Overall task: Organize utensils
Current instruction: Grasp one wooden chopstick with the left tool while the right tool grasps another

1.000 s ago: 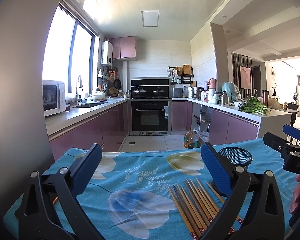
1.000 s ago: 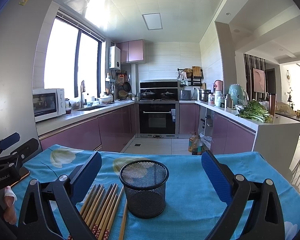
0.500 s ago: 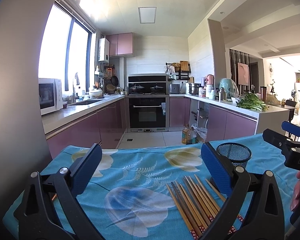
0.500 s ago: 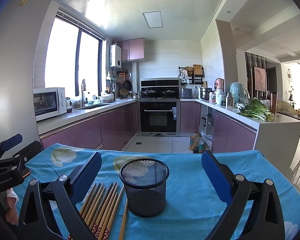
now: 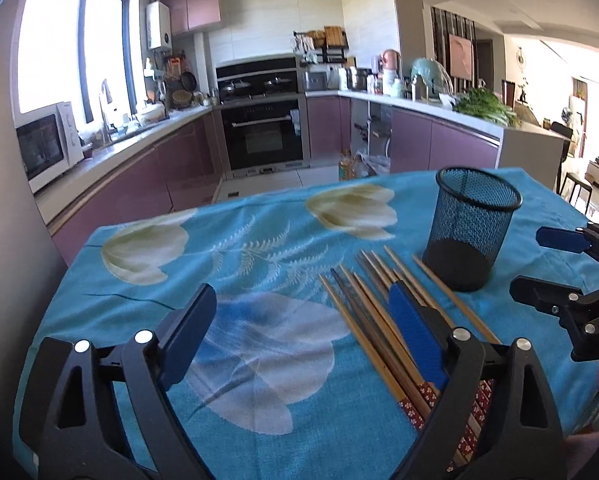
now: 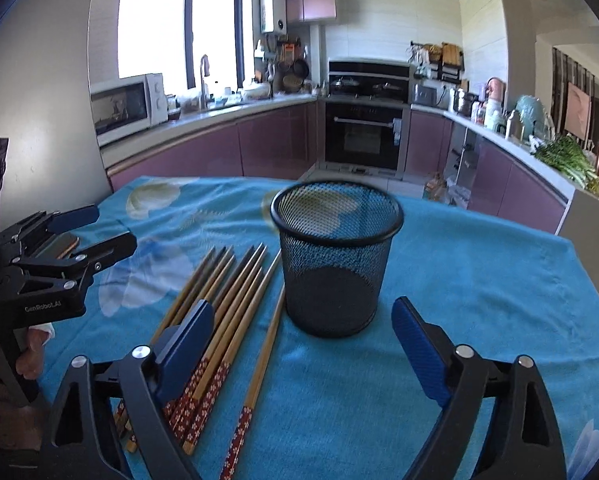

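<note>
Biggest change: both wrist views have tipped down off the kitchen and onto the table, so its blue flowered cloth fills most of each frame where a second ago the ceiling and cabinets did. Both hands have dropped toward the work. My reading: this is the approach, nothing yet picked up.

Left gripper: jaws wide but closing, nothing between the pads but cloth. Its right finger now overlaps the chopsticks in the picture; whether it touches them I cannot tell, the frame is soft there.

Right gripper: also wide and closing, empty. The mesh cup sits ahead of the gap and looms larger than before. The left finger overlaps the chopstick bundle.

Task's things, unmoved:
- Mesh cup, black wire, upright, empty, toward the right side of the table and short of its far edge.
- Chopsticks, about ten, lying flat just left of the cup, tips toward the far edge, red flower-patterned ends toward the near edge. Most lie in a loose fan, sides touching. One lies apart, nearest the cup, just beside its base.

Judgement: none organized yet; all remain to be stood in the cup.
</note>
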`<state>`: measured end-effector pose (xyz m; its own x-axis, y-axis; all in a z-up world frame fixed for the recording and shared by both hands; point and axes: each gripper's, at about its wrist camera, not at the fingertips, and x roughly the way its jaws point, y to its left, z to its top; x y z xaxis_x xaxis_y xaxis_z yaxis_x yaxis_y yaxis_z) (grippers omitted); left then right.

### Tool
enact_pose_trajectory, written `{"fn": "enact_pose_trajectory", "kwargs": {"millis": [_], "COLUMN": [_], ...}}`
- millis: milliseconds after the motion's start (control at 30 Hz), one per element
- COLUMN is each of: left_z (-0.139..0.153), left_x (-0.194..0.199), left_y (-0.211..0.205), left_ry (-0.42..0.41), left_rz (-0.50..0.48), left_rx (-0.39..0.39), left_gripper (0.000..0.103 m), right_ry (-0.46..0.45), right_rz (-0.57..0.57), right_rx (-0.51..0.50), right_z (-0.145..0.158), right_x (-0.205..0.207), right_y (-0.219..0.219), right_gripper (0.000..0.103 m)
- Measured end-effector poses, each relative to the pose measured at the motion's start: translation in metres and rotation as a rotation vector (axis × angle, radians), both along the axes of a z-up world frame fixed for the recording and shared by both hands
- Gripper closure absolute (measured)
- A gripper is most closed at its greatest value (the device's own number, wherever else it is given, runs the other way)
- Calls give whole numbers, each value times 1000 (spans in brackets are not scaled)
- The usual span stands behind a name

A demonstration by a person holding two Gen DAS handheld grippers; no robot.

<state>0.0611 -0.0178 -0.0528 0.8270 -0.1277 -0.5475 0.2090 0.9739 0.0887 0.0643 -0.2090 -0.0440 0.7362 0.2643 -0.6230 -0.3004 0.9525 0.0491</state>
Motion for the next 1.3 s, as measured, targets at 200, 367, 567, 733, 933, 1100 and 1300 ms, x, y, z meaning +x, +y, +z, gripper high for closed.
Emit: {"fn": "enact_pose_trajectory", "kwargs": {"millis": [200,367,567,733,933,1100,1300], "left_z": [-31,-44,-49,-50,-52,-51,-50], "left_x": [20,26,32,37,43,47,46], "left_y": [-4,-10,-18,-15,-19,-21,-12], "left_ry": [173,244,284,328,355,359,368], "left_rz": [-41,-81,-122,-172,-193,-176,-140], "left_rx": [27,30,29,-10,-12,-8,-57], "left_gripper": [29,34,51,65,70,84,95], "right_ry": [123,177,208,226,224,231,245], "right_rz": [41,51,48,51,53,60,60], "right_rx": [-34,-36,-47,-40,-78,-51,19], "right_z": [-25,-34,-39,-39,-40,-40,-39], "right_x": [15,21,28,31,39,41,40], "right_y": [16,17,16,13,21,22,15], "right_gripper": [45,52,64,70,70,82,97]}}
